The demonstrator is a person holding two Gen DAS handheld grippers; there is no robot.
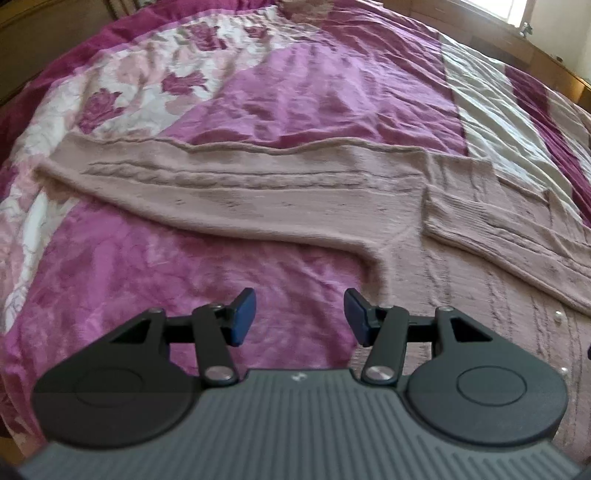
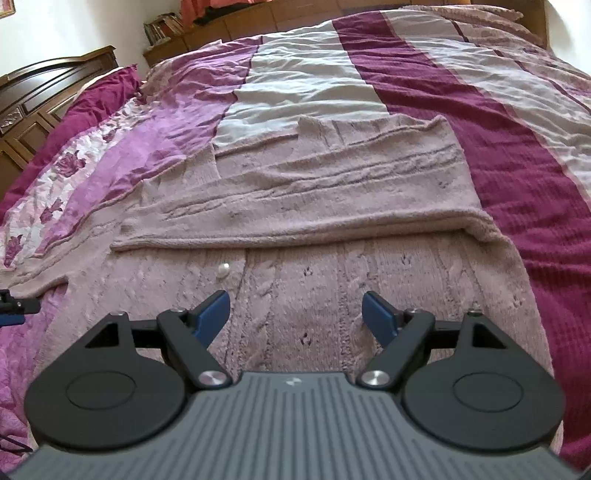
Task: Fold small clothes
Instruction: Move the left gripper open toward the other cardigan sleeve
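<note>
A dusty-pink cable-knit sweater lies flat on the bed. One sleeve stretches out to the left across the bedspread. The other sleeve is folded across the sweater's body. A pearl button shows on the front. My left gripper is open and empty, above the bedspread just left of the sweater's side edge. My right gripper is open and empty, over the sweater's body. The left gripper's tip shows at the left edge of the right wrist view.
The bedspread is purple, maroon and white, with a floral band on the left. A dark wooden headboard and a shelf with books stand beyond the bed. A window is at the far right.
</note>
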